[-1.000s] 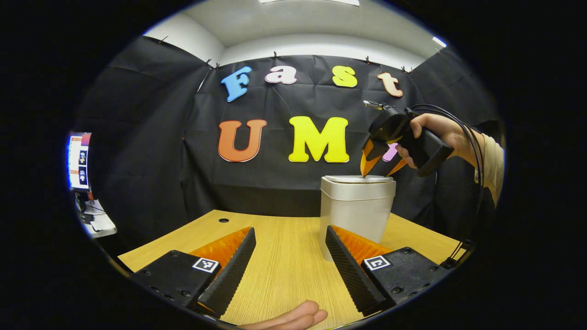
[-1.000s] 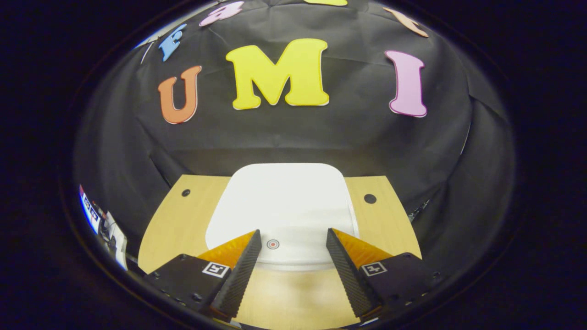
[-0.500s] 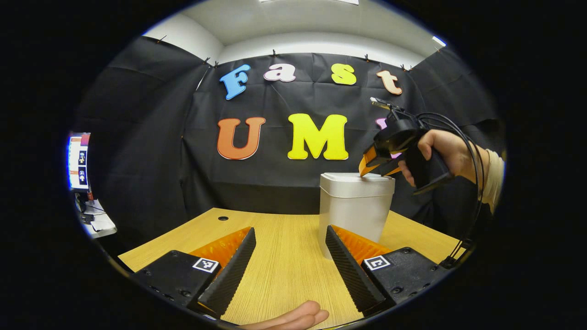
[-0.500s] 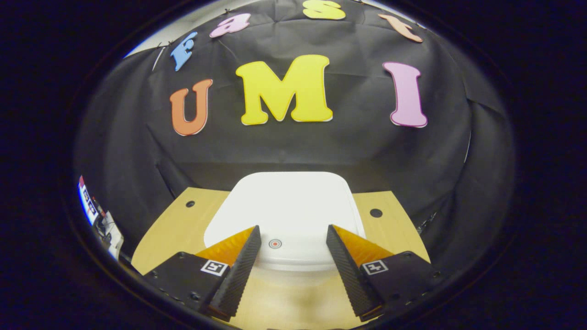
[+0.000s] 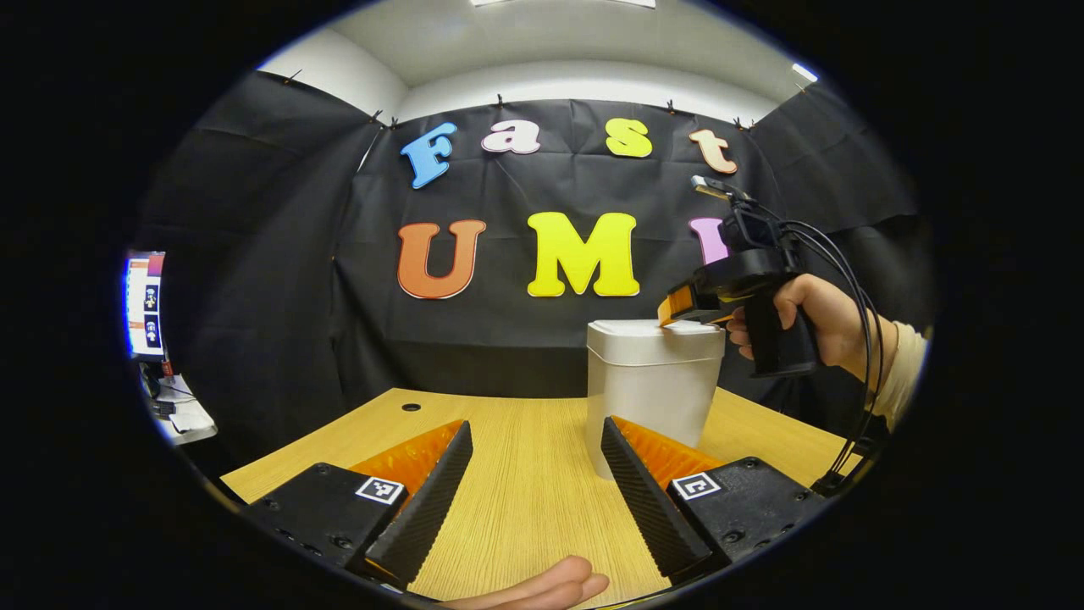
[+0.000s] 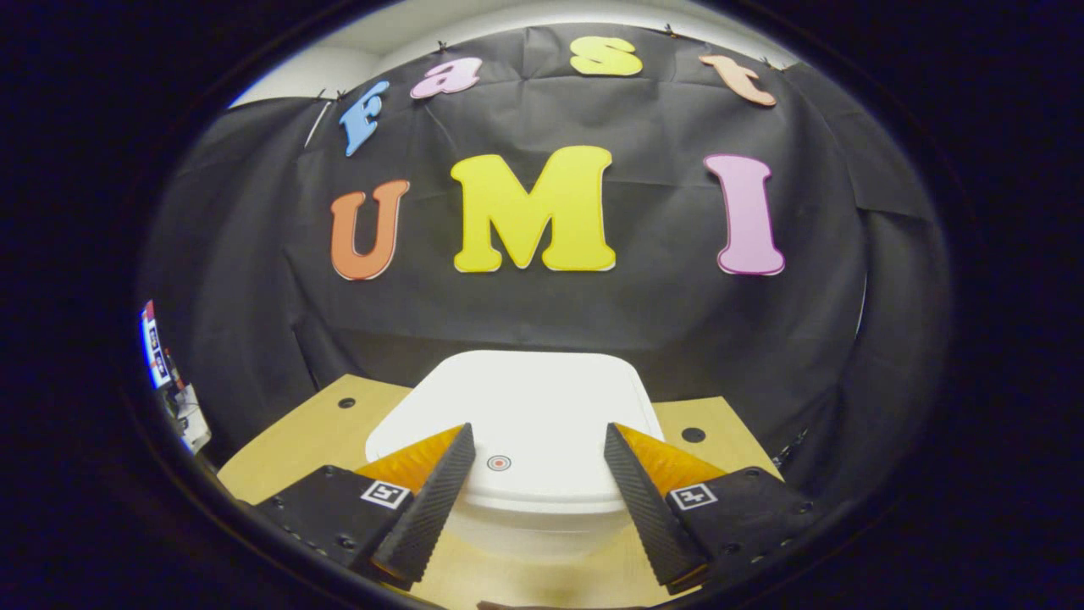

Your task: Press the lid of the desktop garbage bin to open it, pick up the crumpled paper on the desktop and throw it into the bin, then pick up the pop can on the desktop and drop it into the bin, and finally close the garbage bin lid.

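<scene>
The bin [image 5: 652,385] stands upright on the far right of the table [image 5: 525,474], taller than wide, lid [image 6: 525,415] shut and flat. The right gripper [image 6: 533,436] hangs just over the lid's near edge, fingers spread, holding nothing. The left gripper [image 5: 535,436] rests low, equally wide and empty.

I read no text or numbers. Small square coded markers [image 5: 378,489] sit on my gripper finger mounts, not readable. Red ring mark [image 6: 499,463] on bin lid [image 6: 542,407]. Side monitor [image 5: 145,303] too small.
</scene>
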`<state>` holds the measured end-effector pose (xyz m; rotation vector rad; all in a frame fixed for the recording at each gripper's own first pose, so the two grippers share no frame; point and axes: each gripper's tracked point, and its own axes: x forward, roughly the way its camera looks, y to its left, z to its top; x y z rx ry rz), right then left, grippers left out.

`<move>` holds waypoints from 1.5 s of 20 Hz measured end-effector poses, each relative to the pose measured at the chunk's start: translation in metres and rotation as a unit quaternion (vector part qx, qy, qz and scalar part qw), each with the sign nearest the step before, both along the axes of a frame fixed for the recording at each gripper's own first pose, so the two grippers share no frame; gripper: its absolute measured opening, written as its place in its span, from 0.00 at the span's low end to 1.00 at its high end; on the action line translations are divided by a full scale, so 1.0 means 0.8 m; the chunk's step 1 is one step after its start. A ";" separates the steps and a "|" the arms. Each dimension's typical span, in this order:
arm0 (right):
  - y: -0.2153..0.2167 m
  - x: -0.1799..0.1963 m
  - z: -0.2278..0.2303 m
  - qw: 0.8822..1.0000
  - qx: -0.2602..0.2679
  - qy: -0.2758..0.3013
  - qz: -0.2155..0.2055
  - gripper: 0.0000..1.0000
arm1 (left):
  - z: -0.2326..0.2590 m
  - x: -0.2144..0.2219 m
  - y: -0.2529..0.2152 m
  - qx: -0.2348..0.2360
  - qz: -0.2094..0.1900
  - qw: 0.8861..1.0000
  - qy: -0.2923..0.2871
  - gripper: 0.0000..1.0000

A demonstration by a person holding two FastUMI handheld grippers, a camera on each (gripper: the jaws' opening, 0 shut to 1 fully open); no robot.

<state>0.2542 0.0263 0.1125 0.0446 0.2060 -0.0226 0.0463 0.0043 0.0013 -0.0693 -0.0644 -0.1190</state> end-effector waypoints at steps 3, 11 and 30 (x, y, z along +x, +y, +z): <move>-0.019 -0.031 -0.003 0.999 -0.008 -0.040 -0.015 0.95 | -0.006 0.004 0.007 -0.001 0.009 1.000 0.008 0.99; -0.041 -0.153 -0.062 0.995 -0.019 -0.096 -0.032 0.97 | 0.002 0.000 0.011 0.004 0.027 1.000 -0.001 0.99; -0.075 -0.278 -0.148 0.996 -0.018 -0.082 0.008 0.95 | -0.010 -0.003 -0.023 0.024 0.033 0.999 0.007 0.99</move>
